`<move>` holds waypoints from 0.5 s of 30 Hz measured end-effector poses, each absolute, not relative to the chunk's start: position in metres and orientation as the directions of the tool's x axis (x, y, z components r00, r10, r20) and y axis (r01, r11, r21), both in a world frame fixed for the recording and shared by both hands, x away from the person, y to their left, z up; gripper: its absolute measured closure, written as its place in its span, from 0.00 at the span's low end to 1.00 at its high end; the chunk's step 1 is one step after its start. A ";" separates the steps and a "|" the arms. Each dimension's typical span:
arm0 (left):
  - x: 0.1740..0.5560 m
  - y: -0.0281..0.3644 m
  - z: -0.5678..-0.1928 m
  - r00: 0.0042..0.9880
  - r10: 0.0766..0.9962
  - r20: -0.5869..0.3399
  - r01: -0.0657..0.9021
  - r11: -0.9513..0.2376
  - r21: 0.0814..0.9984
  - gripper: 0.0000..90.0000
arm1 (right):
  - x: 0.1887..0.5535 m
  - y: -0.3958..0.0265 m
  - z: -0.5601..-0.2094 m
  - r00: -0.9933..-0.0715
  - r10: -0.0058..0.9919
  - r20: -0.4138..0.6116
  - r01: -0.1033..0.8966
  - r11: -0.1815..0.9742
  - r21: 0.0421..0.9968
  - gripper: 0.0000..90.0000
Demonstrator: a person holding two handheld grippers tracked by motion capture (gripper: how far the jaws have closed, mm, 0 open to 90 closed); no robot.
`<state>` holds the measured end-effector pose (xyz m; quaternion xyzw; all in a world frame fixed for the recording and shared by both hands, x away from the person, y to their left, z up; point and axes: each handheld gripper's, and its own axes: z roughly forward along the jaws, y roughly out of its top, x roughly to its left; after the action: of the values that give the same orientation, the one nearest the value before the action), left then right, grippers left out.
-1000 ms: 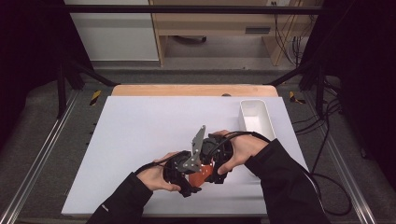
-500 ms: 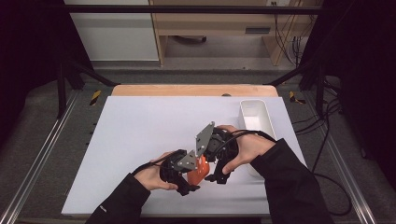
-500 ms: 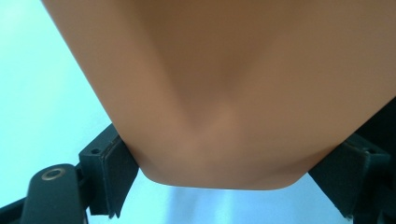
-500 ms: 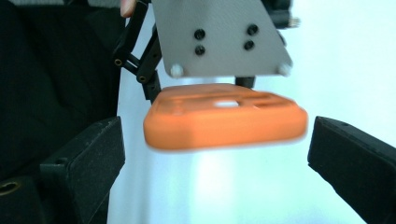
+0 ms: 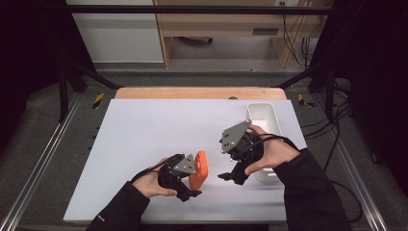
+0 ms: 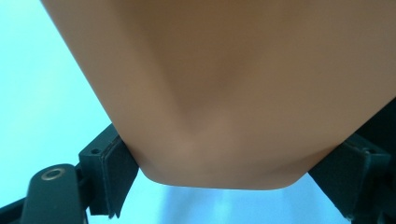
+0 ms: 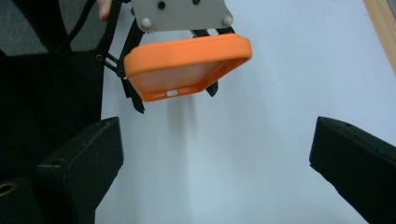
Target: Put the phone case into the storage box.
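An orange phone case (image 5: 198, 169) stands on edge just above the white board, with my left gripper (image 5: 191, 186) shut on it. In the left gripper view the case (image 6: 224, 93) sits very close, and both pads (image 6: 119, 168) press its sides. My right gripper (image 5: 230, 177) hangs a hand's width to the right of the case. Its jaws have just been opening and nothing is between them. The right gripper view looks past my open right gripper (image 7: 219, 163) at the case (image 7: 187, 65), whose hollow side faces the camera, under the left gripper's grey plate (image 7: 182, 11).
A narrow white tray (image 5: 262, 115) stands at the board's right edge, just behind my right hand. The white board (image 5: 154, 130) lies on a wooden table (image 5: 192, 93). Metal rails run along both sides.
My right gripper has opened, left the orange case and moved to the right. The left gripper still holds the case in about the same place.
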<state>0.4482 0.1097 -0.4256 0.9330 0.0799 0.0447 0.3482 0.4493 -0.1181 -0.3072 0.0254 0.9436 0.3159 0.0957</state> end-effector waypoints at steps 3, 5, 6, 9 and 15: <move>0.448 0.112 -0.425 0.983 0.182 0.016 0.125 -0.731 0.671 0.17 | 0.450 -0.127 -0.314 -0.977 0.146 -0.153 0.014 0.767 0.642 0.04; 0.448 0.114 -0.426 0.983 0.184 0.008 0.130 -0.724 0.678 0.17 | 0.450 -0.128 -0.315 -0.977 0.151 -0.151 0.017 0.760 0.650 0.04; 0.448 0.114 -0.426 0.983 0.186 0.007 0.132 -0.721 0.680 0.17 | 0.450 -0.129 -0.317 -0.977 0.156 -0.148 0.021 0.753 0.657 0.03; 0.449 0.116 -0.427 0.983 0.185 0.001 0.134 -0.712 0.689 0.17 | 0.450 -0.134 -0.322 -0.976 0.173 -0.135 0.034 0.730 0.683 0.03; 0.448 0.118 -0.426 0.983 0.183 -0.010 0.136 -0.692 0.709 0.17 | 0.448 -0.136 -0.332 -0.977 0.180 -0.117 0.039 0.685 0.727 0.03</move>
<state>0.4481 0.1180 -0.4263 0.9194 0.0869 0.0307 0.3824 0.4482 -0.1357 -0.3320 0.0597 0.9136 0.3921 0.0899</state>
